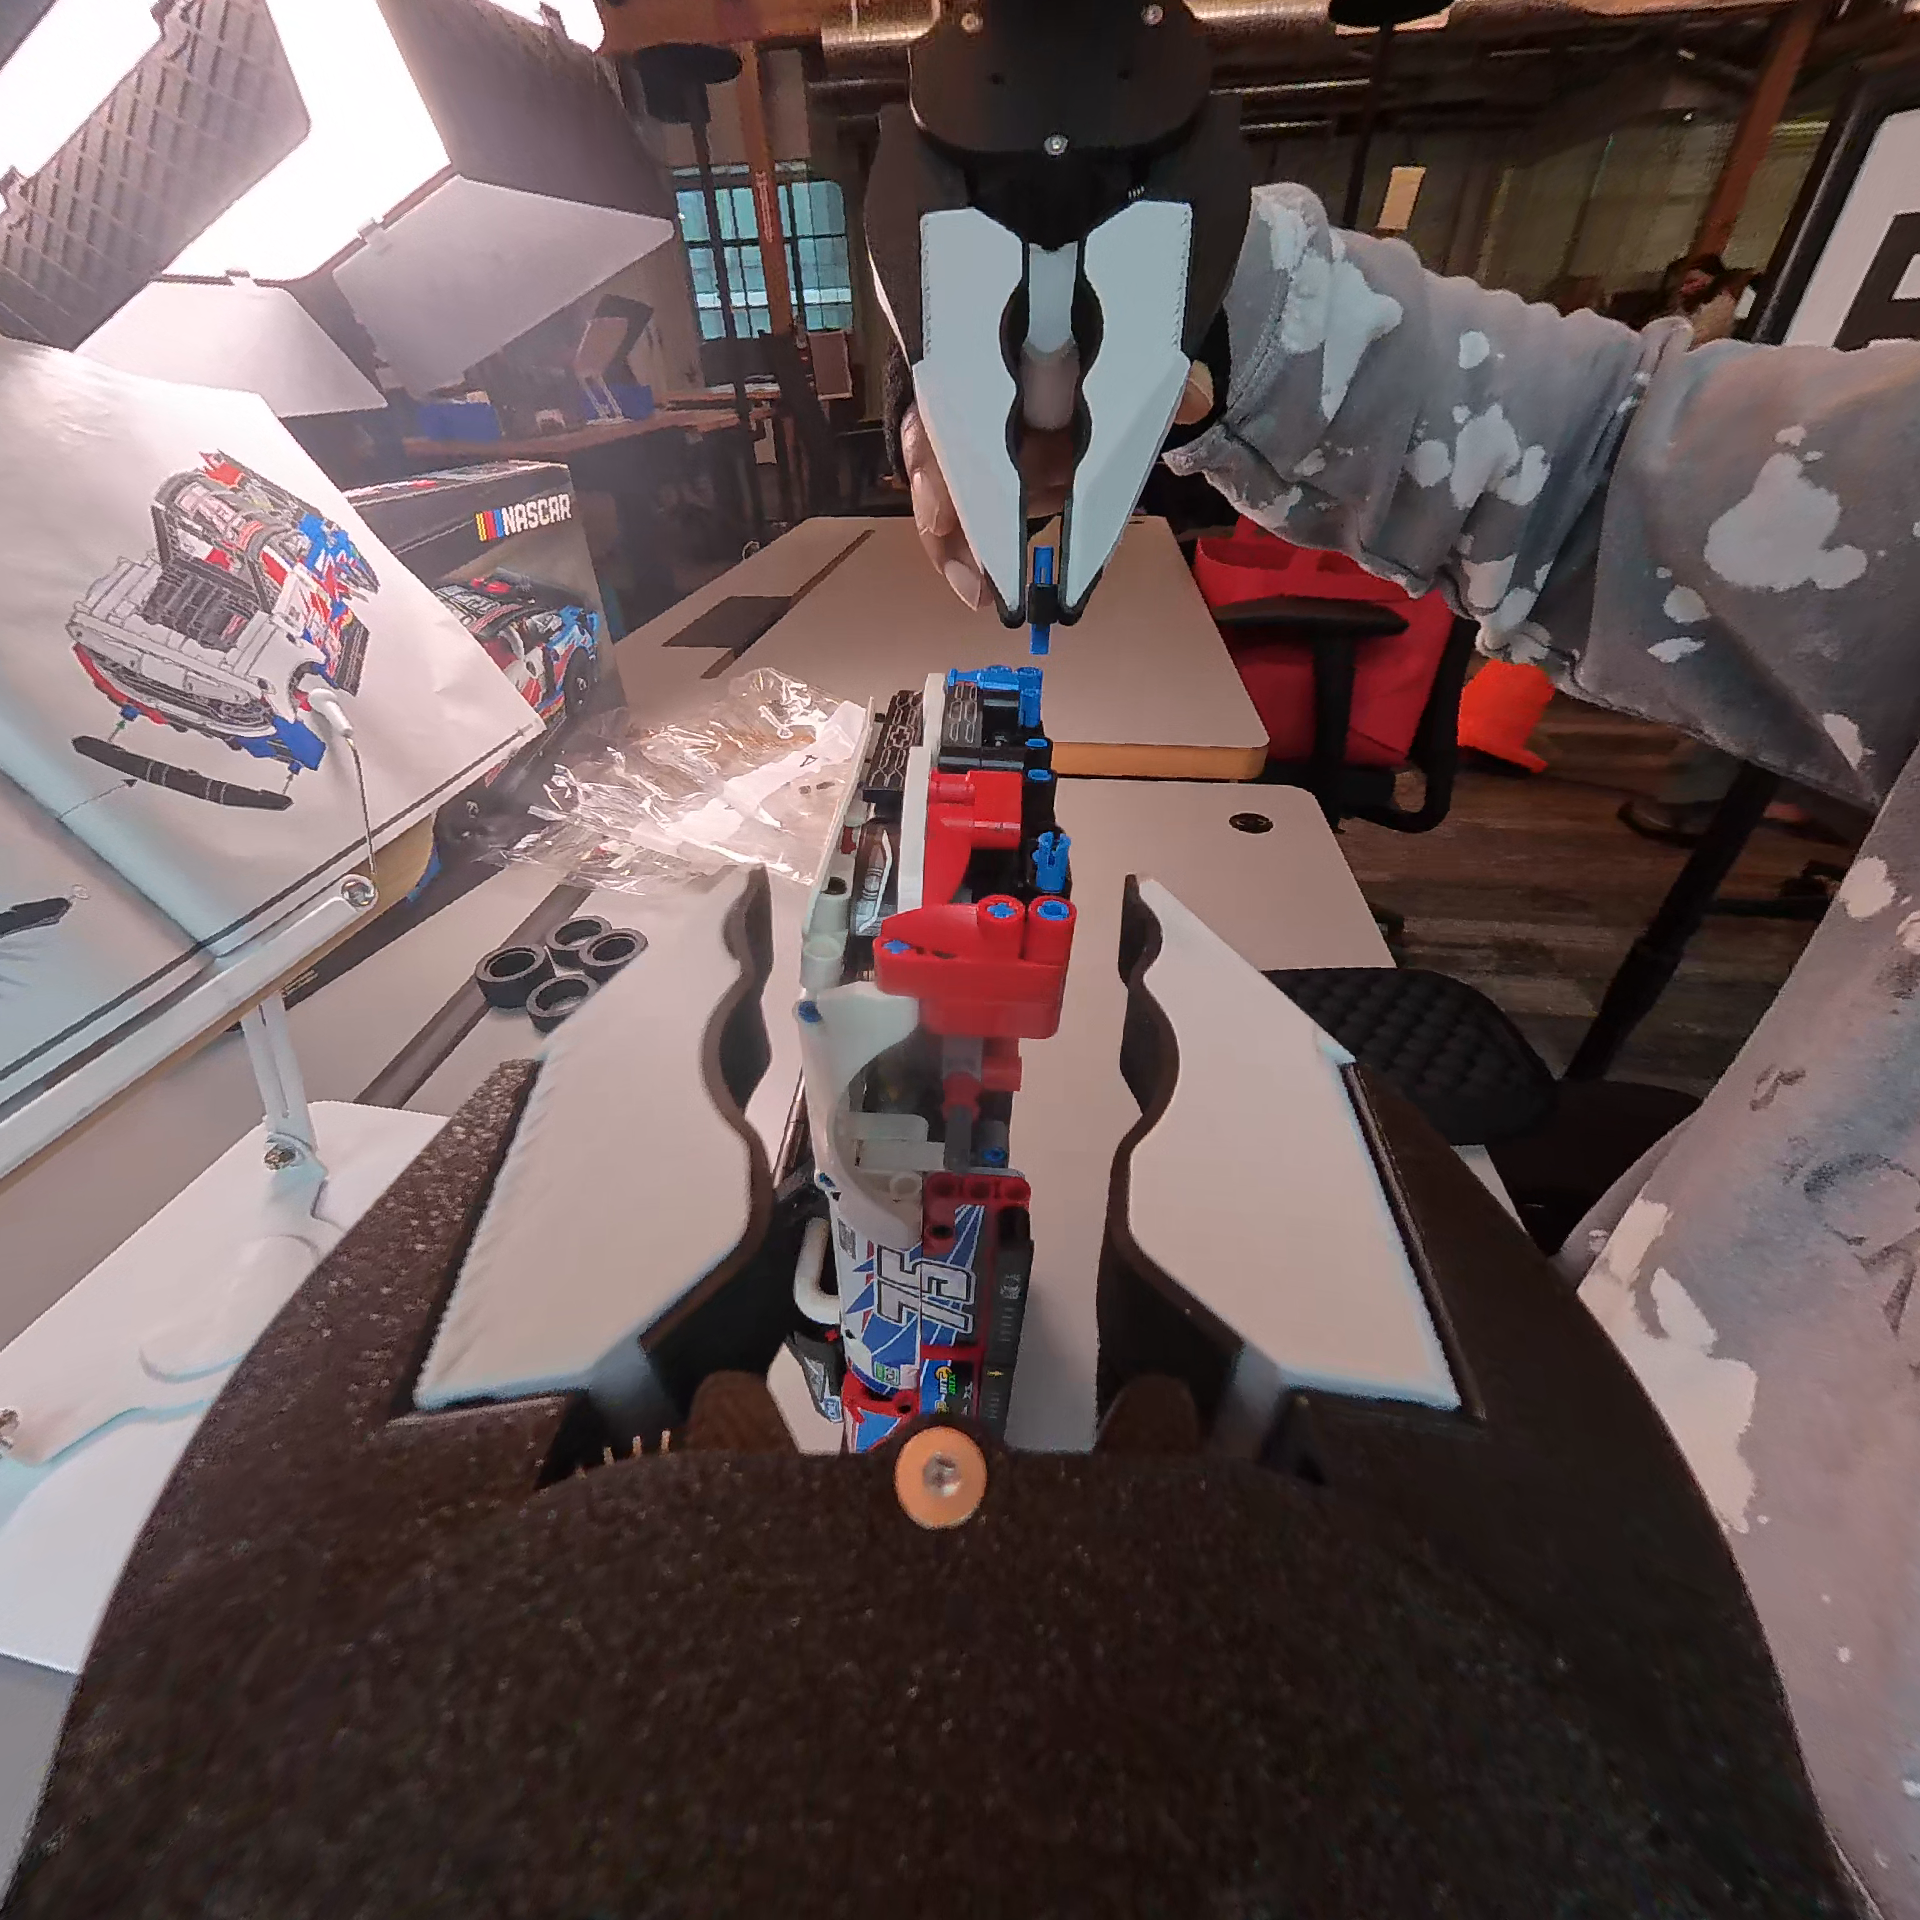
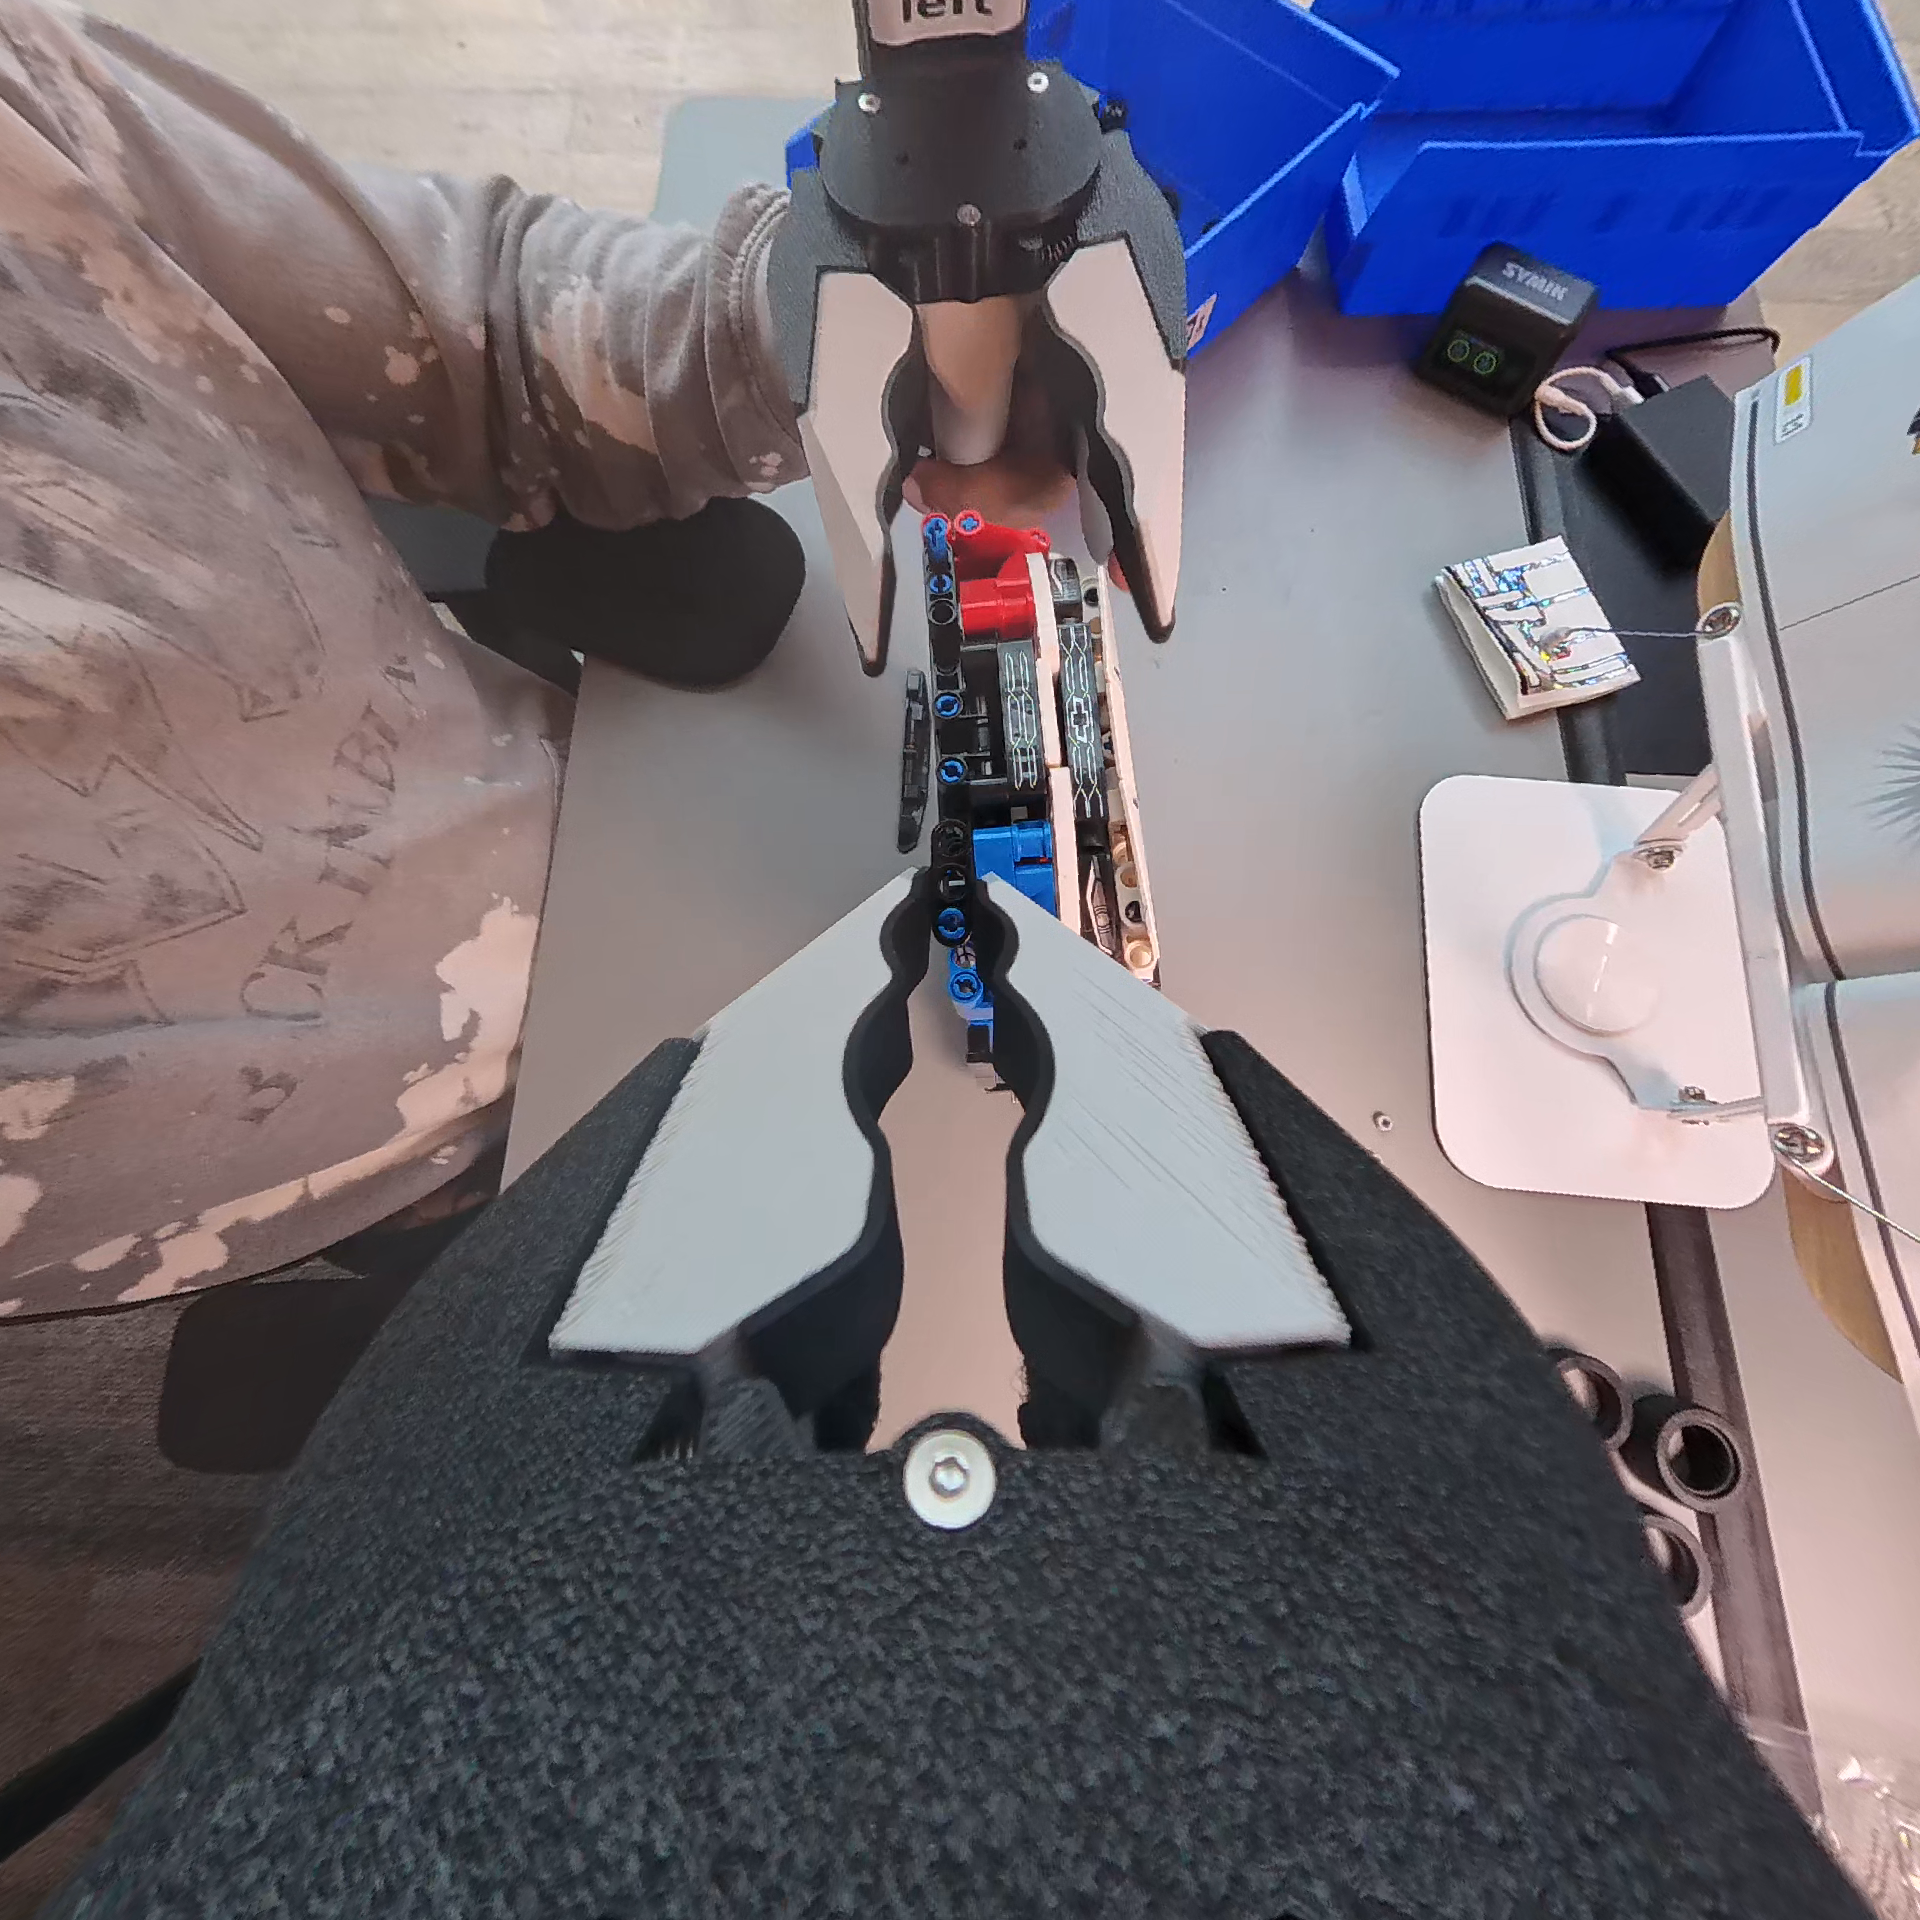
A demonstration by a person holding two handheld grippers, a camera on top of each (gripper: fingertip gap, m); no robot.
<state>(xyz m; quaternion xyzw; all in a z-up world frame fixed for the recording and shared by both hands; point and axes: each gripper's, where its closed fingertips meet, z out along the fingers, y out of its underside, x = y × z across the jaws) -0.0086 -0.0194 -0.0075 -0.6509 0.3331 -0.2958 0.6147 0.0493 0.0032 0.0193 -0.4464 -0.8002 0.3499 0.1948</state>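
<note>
A red, white, blue and black toy brick car model stands on its side on the grey table. My left gripper is open, with one finger on each side of the model's red end; I cannot tell whether the pads touch it. It also shows at the top of the right wrist view. My right gripper is shut on a small blue pin and hangs just above the model's far blue end. In its own view its tips are over the model's black beam with blue pins.
An instruction booklet on a white stand, a car box, clear plastic bags and several black tyres lie to the left. Blue bins, a small black device, a sticker sheet and a loose black curved piece are nearby. My right fingertips sit around 8 cm from my left ones.
</note>
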